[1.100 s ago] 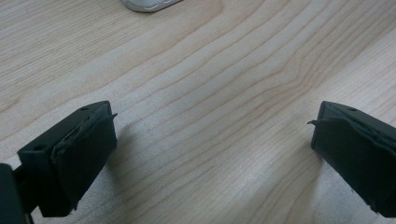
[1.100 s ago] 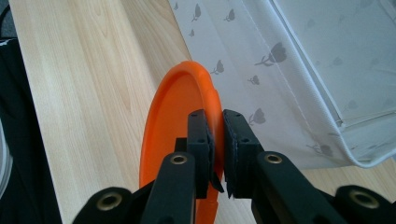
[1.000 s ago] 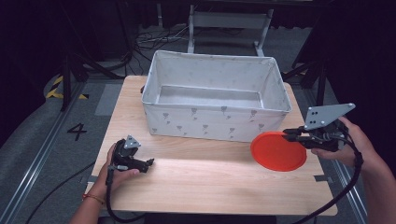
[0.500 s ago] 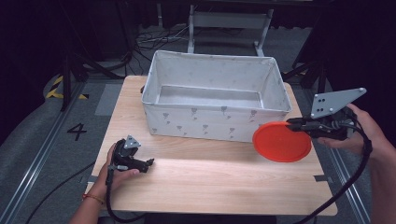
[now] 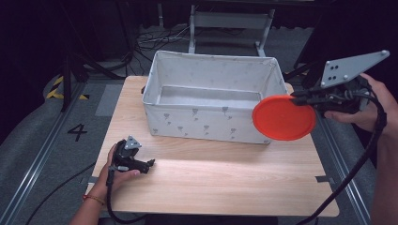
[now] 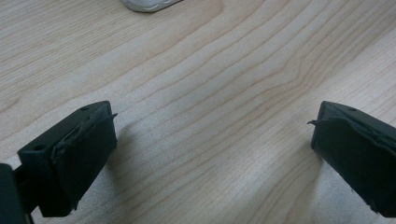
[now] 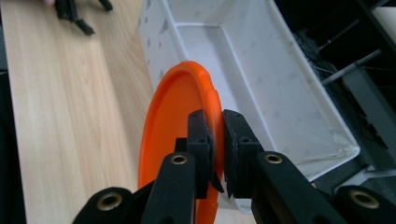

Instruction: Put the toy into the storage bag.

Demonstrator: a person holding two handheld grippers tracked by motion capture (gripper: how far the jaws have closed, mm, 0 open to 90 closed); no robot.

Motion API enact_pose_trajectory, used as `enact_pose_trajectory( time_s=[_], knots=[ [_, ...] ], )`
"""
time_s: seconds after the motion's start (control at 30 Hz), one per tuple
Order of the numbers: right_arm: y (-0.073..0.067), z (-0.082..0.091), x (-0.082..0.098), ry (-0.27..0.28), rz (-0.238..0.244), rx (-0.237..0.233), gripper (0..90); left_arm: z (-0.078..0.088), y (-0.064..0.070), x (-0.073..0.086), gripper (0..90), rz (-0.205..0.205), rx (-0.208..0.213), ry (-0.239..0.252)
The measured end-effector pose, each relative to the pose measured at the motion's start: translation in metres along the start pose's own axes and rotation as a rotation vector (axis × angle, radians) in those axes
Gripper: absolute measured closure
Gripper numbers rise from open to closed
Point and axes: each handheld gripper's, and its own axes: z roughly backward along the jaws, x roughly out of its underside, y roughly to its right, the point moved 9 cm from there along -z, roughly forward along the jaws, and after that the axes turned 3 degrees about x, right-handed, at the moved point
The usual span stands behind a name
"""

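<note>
Orange and smooth, the round plastic plate [image 5: 283,118] had been lifted clear of the worktop [image 5: 225,176] since a second before, when it lay flat on the wood just in front of the bin's right corner. It now hung in the air, higher and overlapping that corner in the high view, with the right hand also raised. The right gripper [image 7: 215,135] had its jaws clamped together on the plate's raised rim, one pad on each face, and the grey three-cornered plate on top of it sat tilted. In the right gripper view the plate stood edge-on, a shallow disc with a moulded lip.

The bin [image 5: 212,79] was a soft white fabric box with a faint grey print, rectangular and open-topped, its walls slightly slack; it had not shifted.

The left gripper [image 5: 133,161] rested low on the front left of the worktop exactly as before, held in the left hand. Its black, square-ended jaws stood wide apart with nothing between them, just above the pale wood, whose grain ran in long wavy lines.
</note>
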Motion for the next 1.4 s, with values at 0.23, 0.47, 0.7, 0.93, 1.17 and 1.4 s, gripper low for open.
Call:
enact_pose_trajectory(
  time_s=[0.23, 0.47, 0.7, 0.93, 1.17, 1.4],
  knots=[
    [0.024, -0.003, -0.015, -0.003, -0.004, 0.019, 82.4, 0.000, 0.000, 0.000, 0.5, 0.003, 0.003, -0.001],
    [0.050, -0.010, -0.020, -0.014, -0.025, 0.046, 82.4, 0.000, 0.000, 0.000, 0.5, 0.001, 0.001, 0.000],
    [0.073, -0.030, -0.022, -0.029, -0.042, 0.078, 82.4, 0.000, 0.000, 0.000, 0.5, -0.002, 0.001, -0.003],
    [0.089, -0.055, -0.020, -0.051, -0.038, 0.087, 82.5, 0.000, 0.000, 0.000, 0.5, 0.000, 0.002, -0.003],
    [0.098, -0.081, -0.013, -0.035, -0.070, 0.075, 82.4, 0.001, 0.000, 0.001, 0.7, -0.008, 0.005, -0.004],
    [0.092, -0.107, -0.002, -0.092, -0.040, 0.037, 82.4, 0.002, 0.001, 0.002, 1.0, -0.007, 0.006, -0.001]
  ],
)
